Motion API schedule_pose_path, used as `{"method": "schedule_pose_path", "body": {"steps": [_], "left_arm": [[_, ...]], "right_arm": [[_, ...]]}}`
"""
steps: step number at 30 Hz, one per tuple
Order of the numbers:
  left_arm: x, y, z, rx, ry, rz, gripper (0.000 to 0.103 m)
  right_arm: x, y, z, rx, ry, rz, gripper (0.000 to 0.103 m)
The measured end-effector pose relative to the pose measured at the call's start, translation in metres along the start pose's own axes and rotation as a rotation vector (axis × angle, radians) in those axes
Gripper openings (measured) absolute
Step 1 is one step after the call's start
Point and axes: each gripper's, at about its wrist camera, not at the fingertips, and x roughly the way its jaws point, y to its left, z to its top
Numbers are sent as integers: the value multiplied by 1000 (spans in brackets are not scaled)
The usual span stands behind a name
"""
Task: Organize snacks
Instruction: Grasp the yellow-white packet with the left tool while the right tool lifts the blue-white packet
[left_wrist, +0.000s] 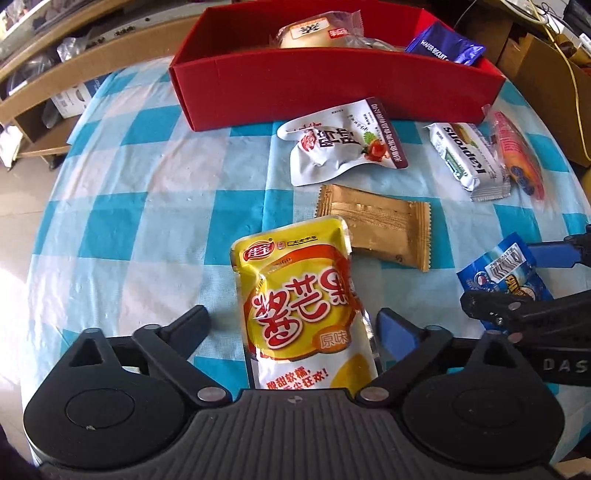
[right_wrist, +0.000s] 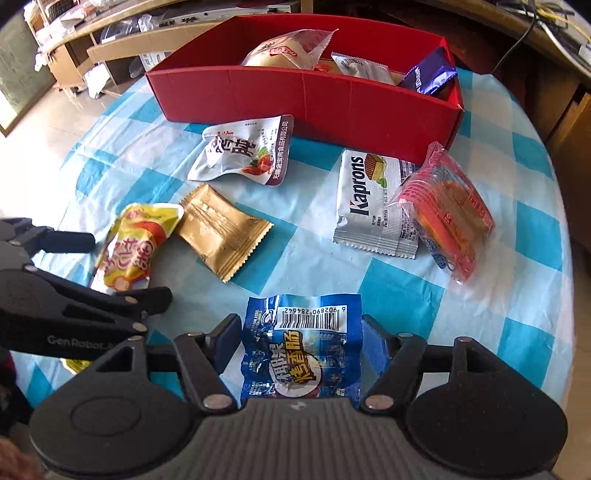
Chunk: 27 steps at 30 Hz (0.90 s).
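A yellow snack pouch (left_wrist: 299, 314) lies on the table between the fingers of my left gripper (left_wrist: 295, 325), which is open around it; the fingers stand apart from its sides. It also shows in the right wrist view (right_wrist: 133, 247). A blue snack packet (right_wrist: 301, 350) lies between the fingers of my right gripper (right_wrist: 299, 336), which is open and close to its edges; it also shows in the left wrist view (left_wrist: 506, 273). A red box (left_wrist: 332, 85) at the back holds several snacks.
On the blue checked tablecloth (left_wrist: 147, 221) lie a gold packet (left_wrist: 384, 229), a white pouch (left_wrist: 340, 144), a white Kaprons wafer pack (right_wrist: 373, 199) and a red-orange packet (right_wrist: 447, 206). Shelves and cardboard boxes stand beyond the table edge.
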Motion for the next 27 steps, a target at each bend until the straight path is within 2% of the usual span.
{"method": "schedule_pose_path", "body": {"steps": [3,4,11,24,27], "left_arm": [[-8,-1,0,7,-18,-14,77],[-10,-1,0,3,-21,-19,75],[-16,4,2,-23,-28,-53,67],[-19,-1,2,-16,-43,-82,61],[-25,-2,5,-18,-60,-114,46]], "right_arm": [[-4,-1,-6,12,-3,-12,83],[-7,-3,-7,22,-7,-9,83],[-27,-13,-2,93,-63,-4,83],[-29,-11,5,91,-88,17,83],[-31,-14,6,100,-96,22,83]]}}
